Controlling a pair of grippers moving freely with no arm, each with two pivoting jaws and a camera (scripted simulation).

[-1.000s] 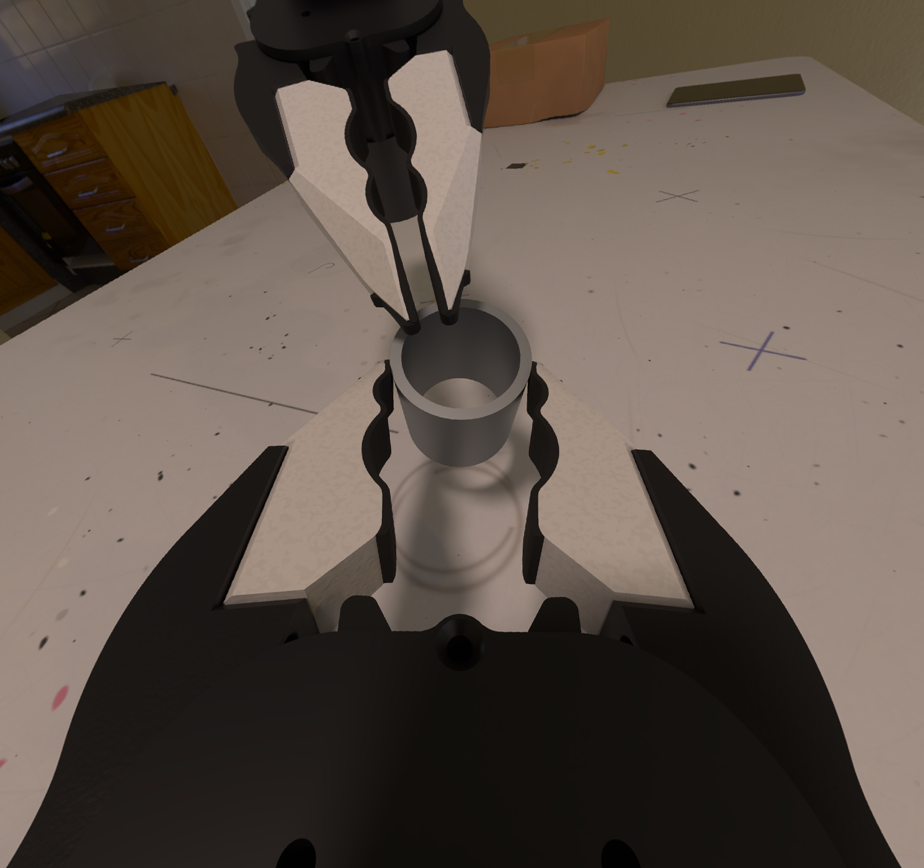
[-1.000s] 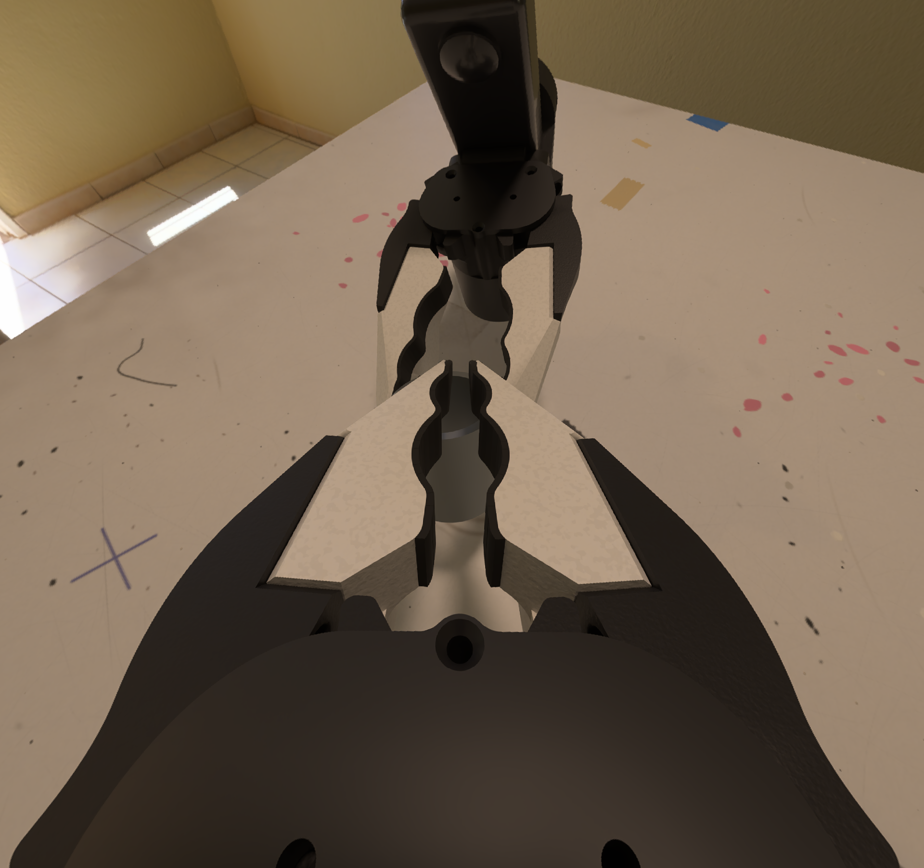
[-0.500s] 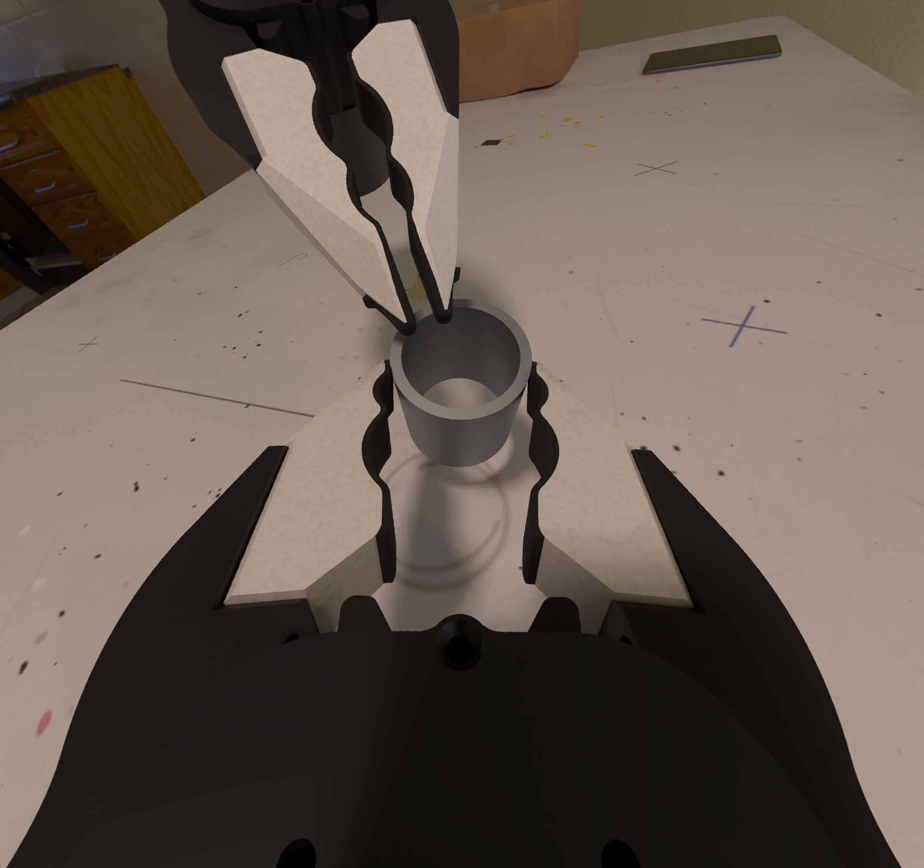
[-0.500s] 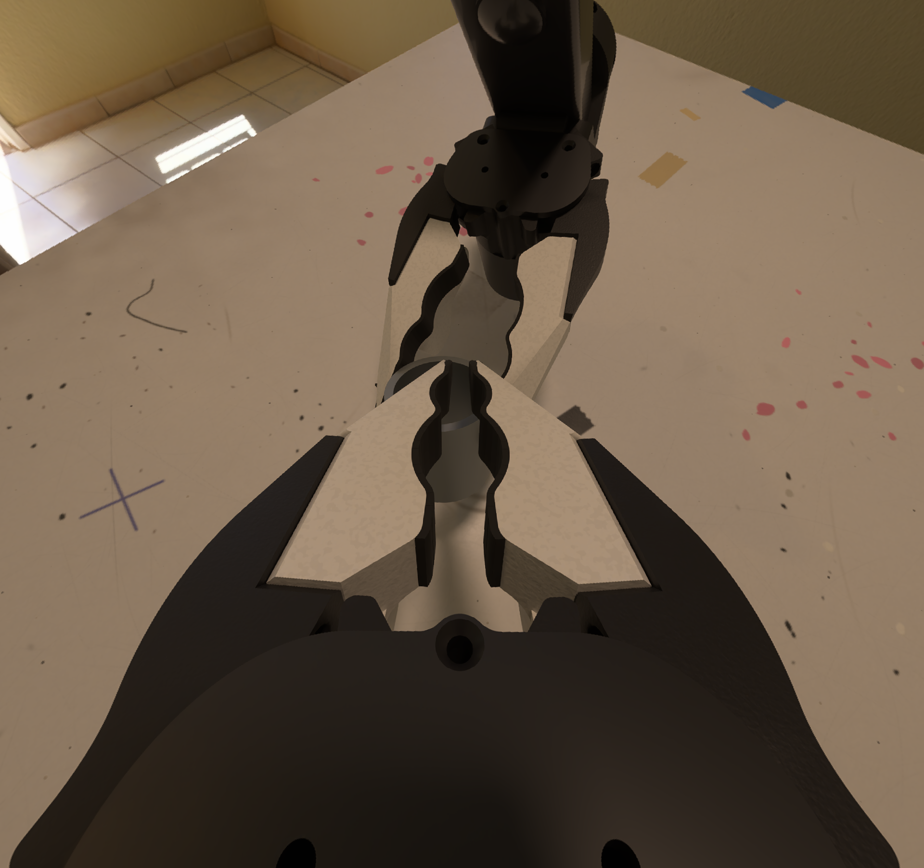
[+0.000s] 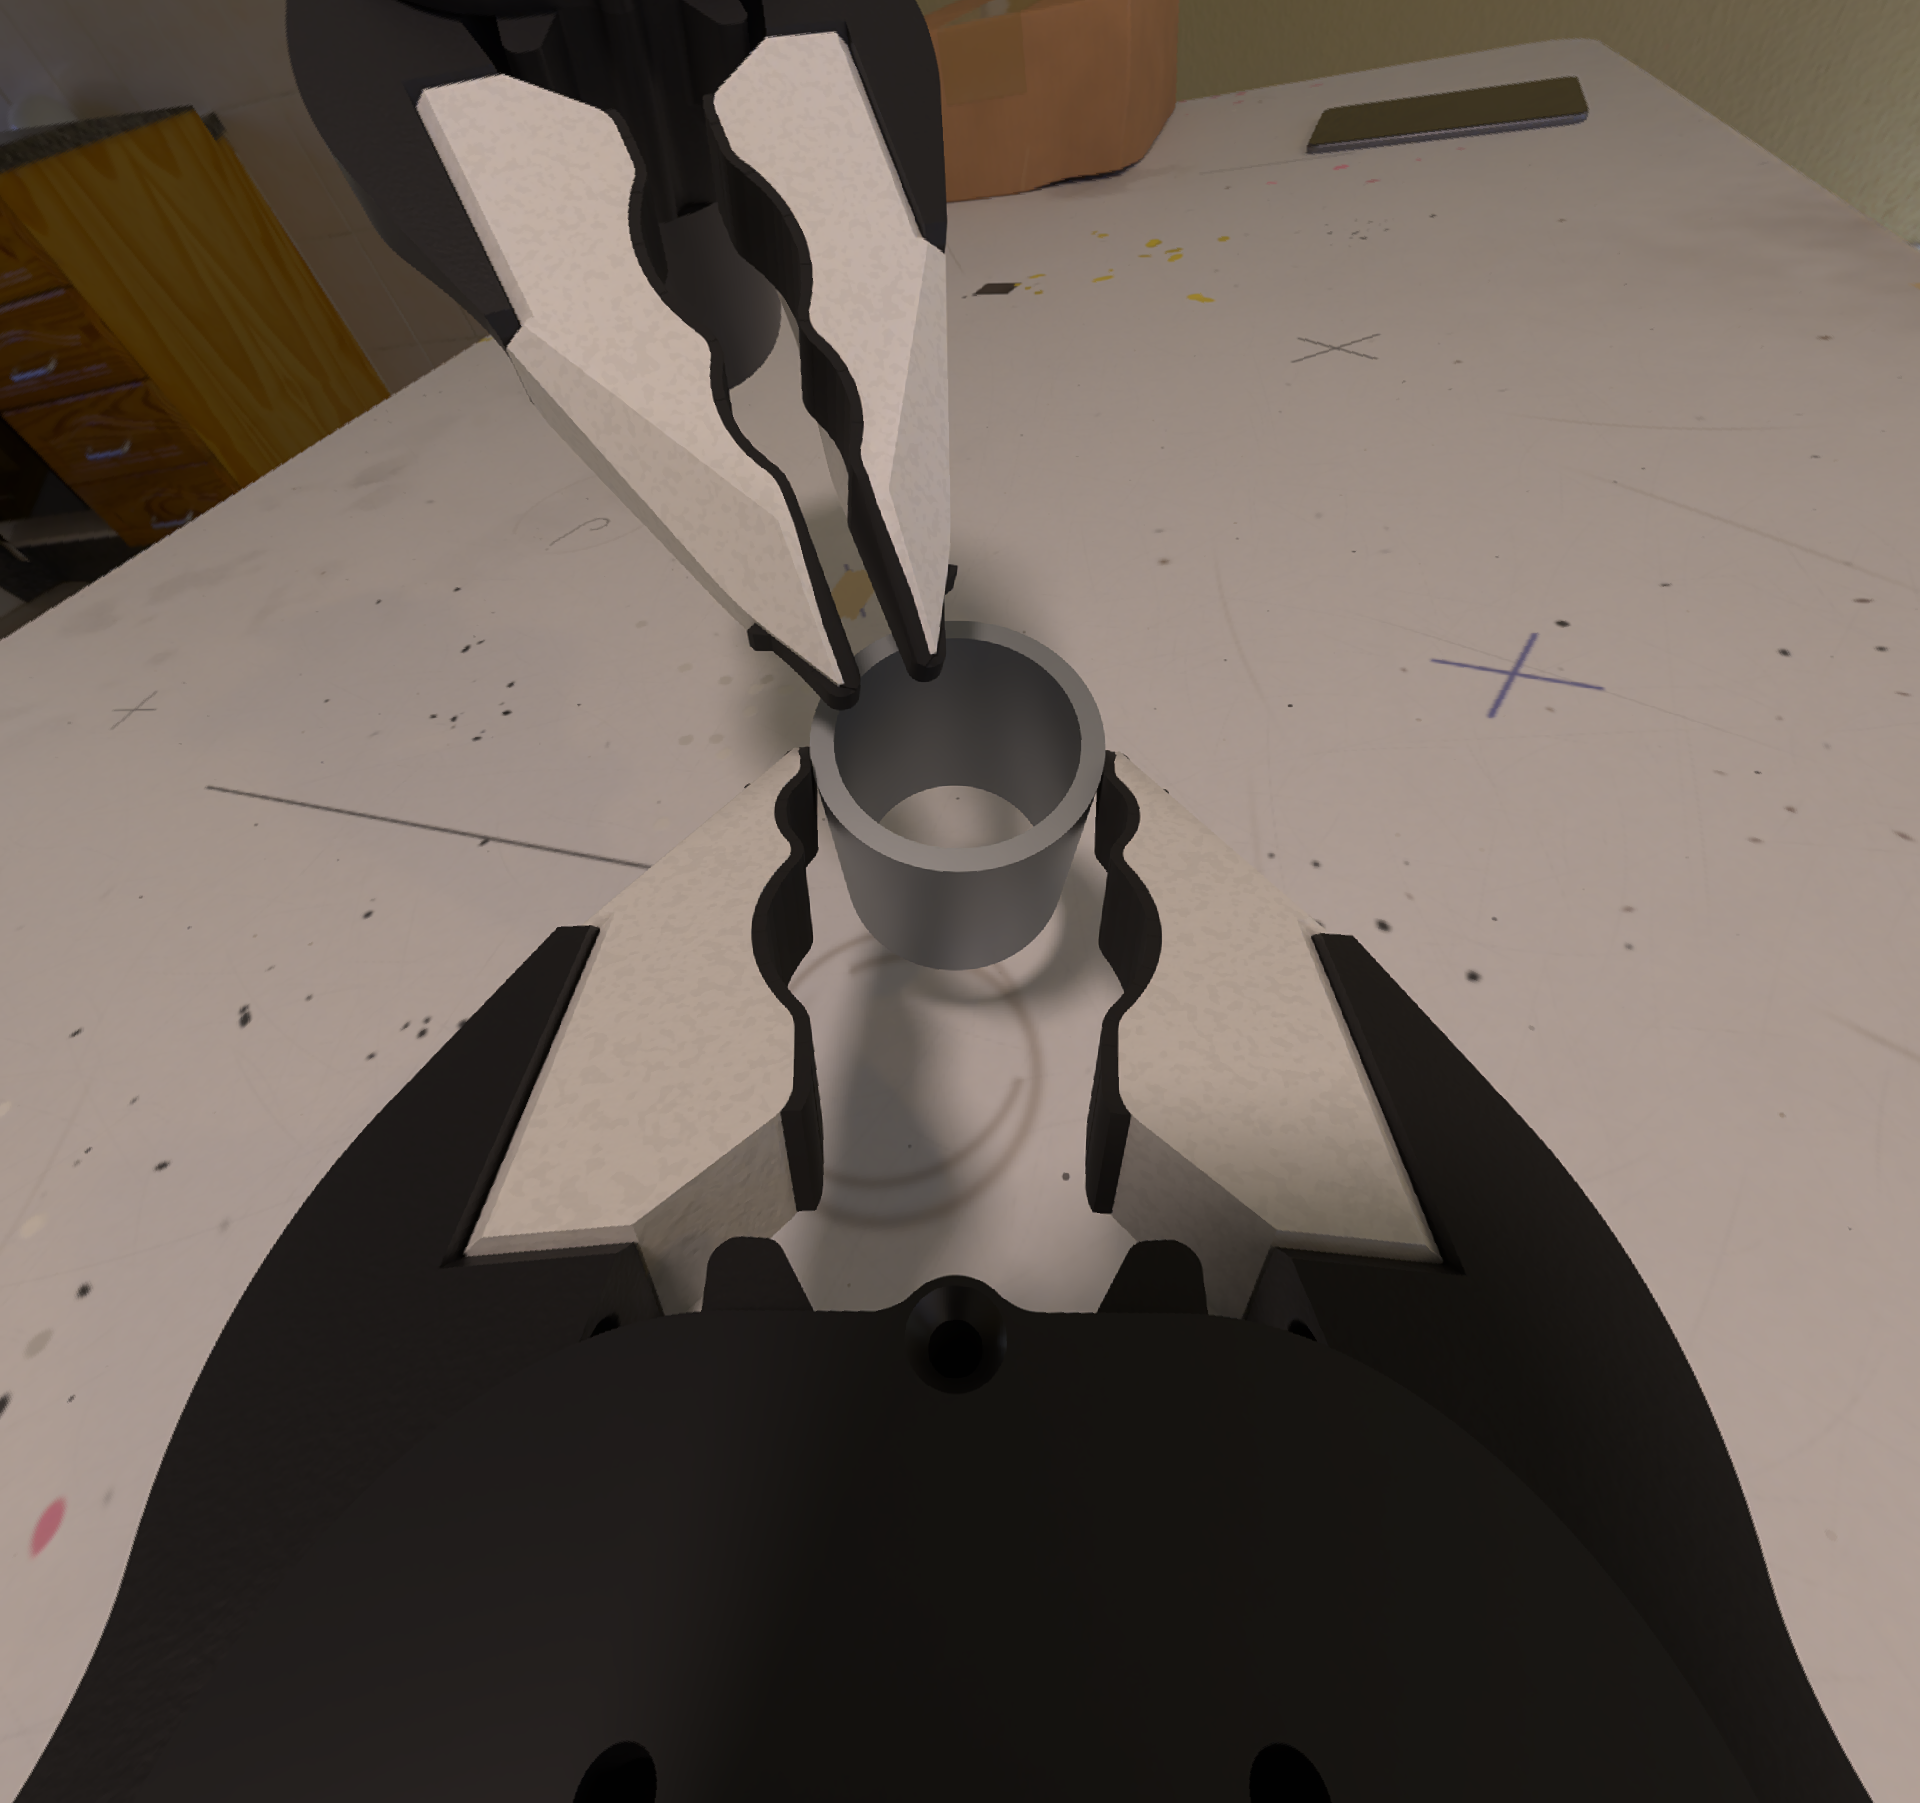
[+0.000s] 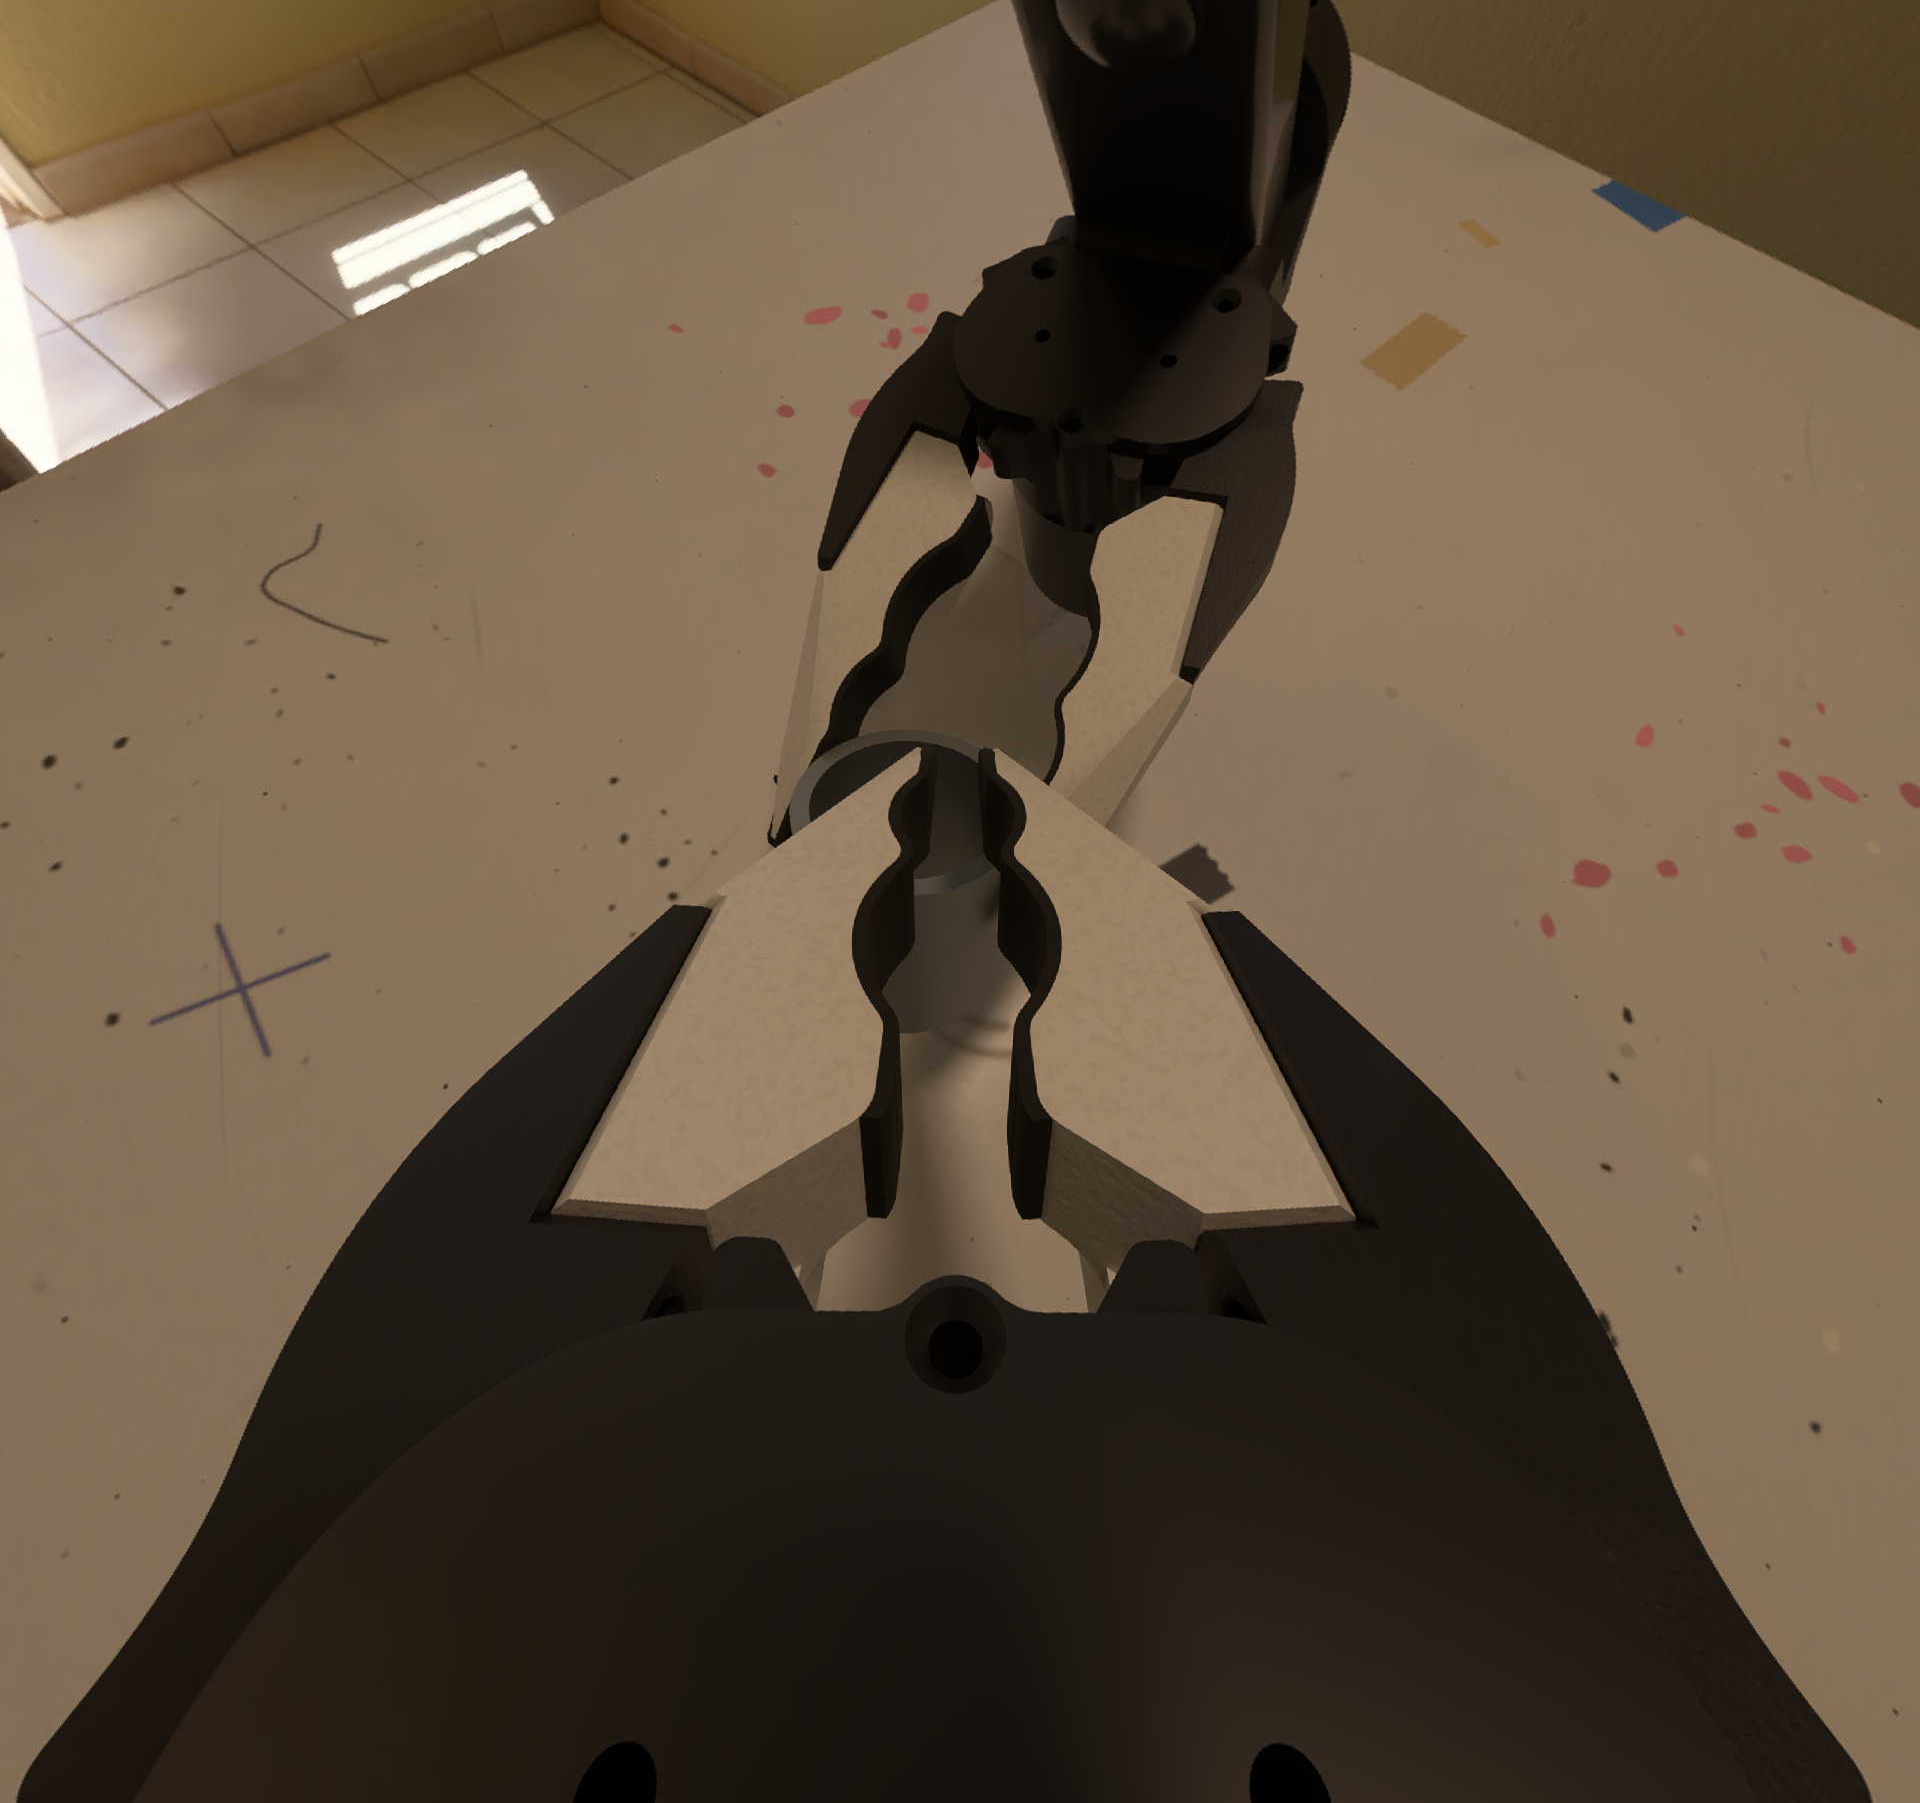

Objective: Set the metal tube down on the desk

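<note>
The short grey metal tube (image 5: 956, 906) stands upright with its open end up, a little above the white desk (image 5: 1455, 922), with its shadow on the surface below. My left gripper (image 5: 956, 777) is shut on it, one finger on each side. My right gripper (image 5: 883, 688) comes down from above and is shut on the tube's far-left wall, one tip inside and one outside. In the right wrist view the tube's rim (image 6: 831, 777) shows just past my right gripper (image 6: 951, 766), with the left gripper's fingers (image 6: 1132, 610) beyond it.
A cardboard box (image 5: 1049, 80) and a flat dark slab (image 5: 1444, 112) lie at the desk's far side. A wooden drawer cabinet (image 5: 135, 319) stands off the left edge. Tiled floor (image 6: 364, 174) lies beyond the desk edge. A blue cross (image 5: 1517, 678) marks the surface.
The right gripper has drawn nearer to the left camera and stands steeper, still pinching the rim. The tube stays in the left fingers. The desk has shifted slightly in both views.
</note>
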